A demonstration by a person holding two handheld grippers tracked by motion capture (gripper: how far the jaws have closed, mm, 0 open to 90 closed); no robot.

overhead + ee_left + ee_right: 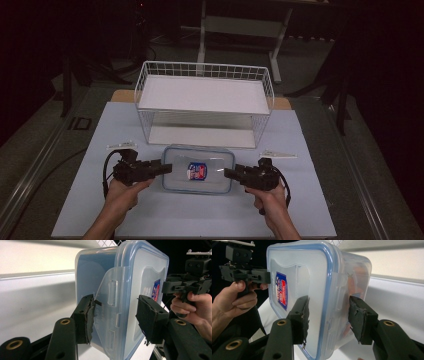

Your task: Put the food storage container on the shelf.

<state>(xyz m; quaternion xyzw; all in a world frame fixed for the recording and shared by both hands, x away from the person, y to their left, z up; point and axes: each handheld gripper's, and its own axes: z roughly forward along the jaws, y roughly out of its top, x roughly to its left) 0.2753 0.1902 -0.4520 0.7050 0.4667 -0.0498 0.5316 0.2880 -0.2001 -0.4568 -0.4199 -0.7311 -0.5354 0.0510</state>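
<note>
Flanking grippers (165, 169) (230, 173), lidded container (198, 169)

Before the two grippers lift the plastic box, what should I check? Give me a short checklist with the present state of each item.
1. Left gripper straddles the box end: ok, jaws open on either side of the side flap.
2. Right gripper straddles the opposite end: ok, jaws open, not yet closed.
3. Firm grip on both ends: not ok, gaps show at the pads.
4. Lid sits on the box: ok; whether every flap is locked, cannot tell.
5. Box apart from the wire shelf behind it: ok.
6. Weight of the contents: cannot tell.
</note>
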